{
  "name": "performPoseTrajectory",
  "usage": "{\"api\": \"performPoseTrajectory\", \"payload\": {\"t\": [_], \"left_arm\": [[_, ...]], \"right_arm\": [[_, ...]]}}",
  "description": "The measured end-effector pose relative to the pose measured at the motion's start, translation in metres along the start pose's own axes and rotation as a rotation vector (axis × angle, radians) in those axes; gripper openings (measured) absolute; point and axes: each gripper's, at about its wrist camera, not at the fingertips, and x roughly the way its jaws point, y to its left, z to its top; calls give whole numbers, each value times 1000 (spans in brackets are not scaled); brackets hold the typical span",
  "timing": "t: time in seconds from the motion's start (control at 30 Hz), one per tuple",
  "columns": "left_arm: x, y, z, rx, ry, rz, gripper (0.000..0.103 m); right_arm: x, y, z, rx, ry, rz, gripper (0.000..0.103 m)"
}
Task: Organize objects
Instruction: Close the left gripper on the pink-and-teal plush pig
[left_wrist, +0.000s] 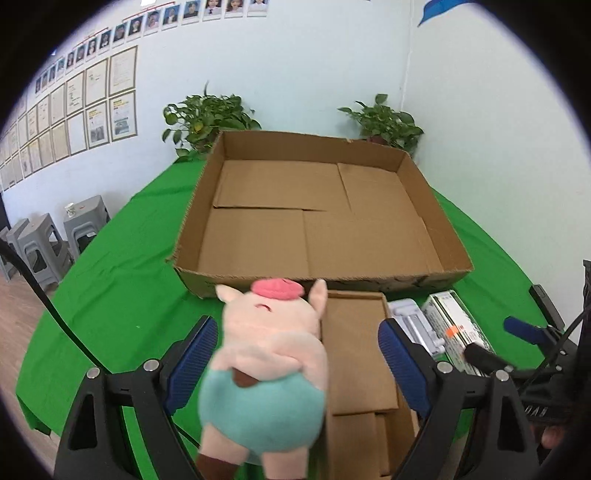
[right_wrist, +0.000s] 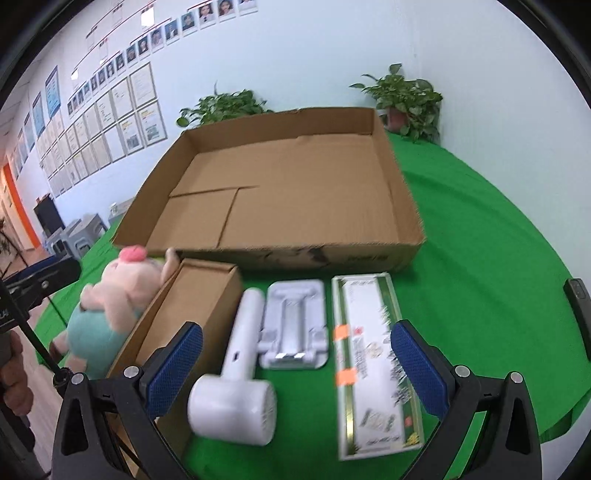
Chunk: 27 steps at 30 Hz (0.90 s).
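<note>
A large open cardboard tray (left_wrist: 432, 206) (right_wrist: 402, 206) lies on the green table, empty. In the left wrist view my left gripper (left_wrist: 297, 354) is open around a plush pig (left_wrist: 269, 354) with teal shorts; its pads stand apart from the toy. The pig (right_wrist: 107, 302) leans on a small brown box (left_wrist: 354, 354) (right_wrist: 192, 306). In the right wrist view my right gripper (right_wrist: 295, 373) is open above a white hair dryer (right_wrist: 236, 384), a white folding stand (right_wrist: 293, 325) and a long green-edged box (right_wrist: 373, 362).
Two potted plants (left_wrist: 207, 118) (left_wrist: 384, 122) stand at the table's far edge against the wall. Grey stools (left_wrist: 44, 243) stand on the floor to the left. The green cloth (right_wrist: 491, 229) stretches to the right of the tray.
</note>
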Motion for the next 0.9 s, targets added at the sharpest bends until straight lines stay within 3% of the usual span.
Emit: {"api": "performPoseTrajectory", "payload": {"t": [0.27, 0.5, 0.8, 0.9], "left_arm": [[11, -4, -23, 17, 24, 48, 89], [3, 10, -25, 26, 26, 10, 89], [7, 58, -42, -66, 125, -70, 89], [16, 68, -53, -109, 163, -147, 89]], "right_arm": [[2, 14, -21, -35, 59, 13, 102], [7, 2, -13, -89, 88, 57, 101], [4, 9, -4, -119, 97, 290, 101], [4, 12, 1, -122, 101, 370, 101]]}}
